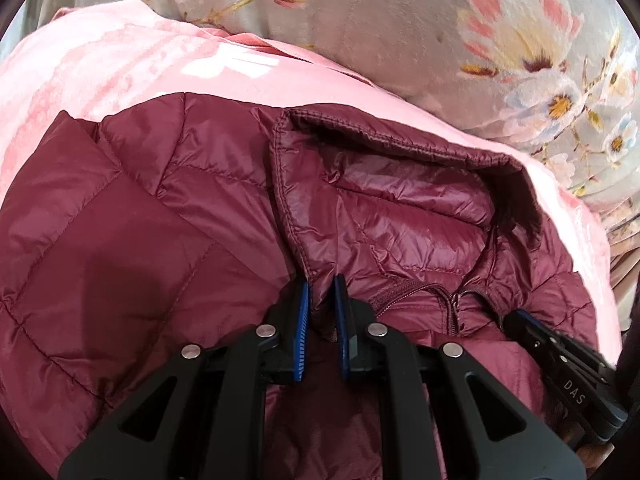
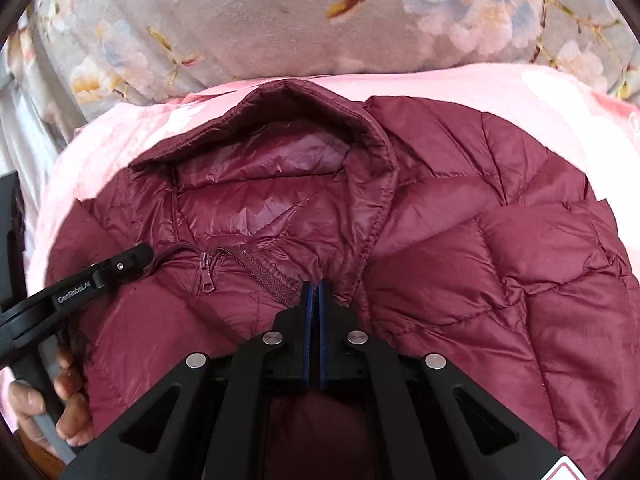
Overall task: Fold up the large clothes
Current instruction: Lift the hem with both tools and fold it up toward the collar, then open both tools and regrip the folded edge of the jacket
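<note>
A grey flowered blanket (image 1: 400, 20) is seen across the top of the frame. A pink cloth (image 1: 100, 68) is spread on it. A dark red puffy jacket (image 1: 160, 208) is laid on the pink cloth.

A maroon quilted puffer jacket (image 1: 168, 216) is lying spread over a pink blanket (image 1: 120, 60), filling most of the view from nine o'clock round to four o'clock. Its collar (image 1: 400, 140) is standing open toward one o'clock, showing the shiny lining. The left gripper (image 1: 322, 304) is reaching in from six o'clock, its blue-padded fingers (image 1: 303, 320) pinching a fold of the jacket's front edge just below the collar. The zipper (image 1: 448, 300) is curling just to the right of it. The right gripper (image 1: 516, 318) is entering from four o'clock, its tip touching the jacket near the zipper. A grey floral bedcover (image 1: 440, 40) is stretching across twelve to two o'clock.
</note>
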{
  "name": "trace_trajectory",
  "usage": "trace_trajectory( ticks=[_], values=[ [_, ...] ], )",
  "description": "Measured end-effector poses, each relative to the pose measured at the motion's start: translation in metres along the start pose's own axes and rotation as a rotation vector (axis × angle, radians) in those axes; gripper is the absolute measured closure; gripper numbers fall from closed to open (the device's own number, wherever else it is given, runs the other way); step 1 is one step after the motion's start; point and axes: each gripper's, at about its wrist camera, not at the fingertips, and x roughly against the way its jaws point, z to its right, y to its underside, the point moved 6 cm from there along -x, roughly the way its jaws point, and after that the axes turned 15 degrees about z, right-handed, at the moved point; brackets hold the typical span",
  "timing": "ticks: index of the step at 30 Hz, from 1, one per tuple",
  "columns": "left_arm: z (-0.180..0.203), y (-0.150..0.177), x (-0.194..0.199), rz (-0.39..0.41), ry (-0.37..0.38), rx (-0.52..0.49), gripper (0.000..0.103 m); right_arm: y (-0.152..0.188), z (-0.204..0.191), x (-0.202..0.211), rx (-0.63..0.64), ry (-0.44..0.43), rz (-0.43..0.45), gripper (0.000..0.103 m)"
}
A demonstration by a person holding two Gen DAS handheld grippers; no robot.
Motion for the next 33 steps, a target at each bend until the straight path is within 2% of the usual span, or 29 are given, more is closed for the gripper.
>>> trace_trajectory(
  ticks=[2,3,5,6,7,8,9,10,11,13,16,18,20,22,23,24,28,33],
  values=[
    [-0.006,-0.005,0.005,0.000,0.024,0.038,0.088,-0.004,0.005,0.005,-0.040,-0.013,-0.012,0.102],
    [-0.009,-0.008,0.009,0.002,0.025,0.044,0.087,-0.008,0.008,0.011,-0.056,-0.008,-0.003,0.093],
    [-0.014,-0.023,0.022,0.038,0.033,0.055,0.080,-0.022,0.007,0.026,-0.082,-0.035,0.059,0.090],
    [-0.014,-0.031,0.027,0.055,0.045,0.070,0.072,-0.034,0.007,0.031,-0.112,-0.064,0.094,0.086],
    [-0.014,-0.042,0.031,0.069,0.067,0.105,0.059,-0.046,0.007,0.034,-0.160,-0.098,0.122,0.081],
    [-0.013,-0.052,0.032,0.075,0.084,0.141,0.052,-0.055,0.008,0.035,-0.203,-0.123,0.136,0.063],
    [-0.012,-0.063,0.031,0.077,0.109,0.191,0.041,-0.067,0.009,0.034,-0.280,-0.163,0.152,0.046],
    [-0.010,-0.074,0.026,0.065,0.136,0.246,0.033,-0.077,0.011,0.030,-0.356,-0.192,0.159,0.045],
    [-0.008,-0.081,0.021,0.052,0.148,0.287,0.030,-0.083,0.010,0.025,-0.404,-0.207,0.155,0.045],
    [-0.009,-0.093,0.006,0.028,0.152,0.375,0.029,-0.096,0.011,0.007,-0.510,-0.241,0.130,0.045],
    [-0.013,-0.095,-0.030,-0.069,0.155,0.540,0.029,-0.100,0.013,-0.018,-0.592,-0.219,0.081,0.045],
    [-0.015,-0.090,-0.045,-0.101,0.128,0.591,0.029,-0.096,0.016,-0.037,-0.671,-0.205,0.035,0.045],
    [-0.014,-0.086,-0.057,-0.121,0.078,0.566,0.034,-0.092,0.023,-0.050,-0.713,-0.173,0.013,0.048],
    [-0.012,-0.081,-0.067,-0.146,0.019,0.487,0.054,-0.090,0.024,-0.059,-0.627,-0.101,0.001,0.069],
    [-0.010,-0.076,-0.073,-0.176,-0.023,0.416,0.059,-0.088,0.024,-0.065,-0.549,-0.055,-0.018,0.081],
    [-0.012,-0.074,-0.076,-0.193,-0.044,0.372,0.067,-0.086,0.022,-0.068,-0.492,-0.030,-0.029,0.085],
    [-0.007,-0.063,-0.080,-0.212,-0.095,0.182,0.076,-0.070,0.011,-0.077,-0.248,0.052,-0.084,0.090],
    [0.008,-0.055,-0.077,-0.186,-0.138,-0.015,0.077,-0.058,0.008,-0.076,-0.092,0.089,-0.070,0.097]
  ],
)
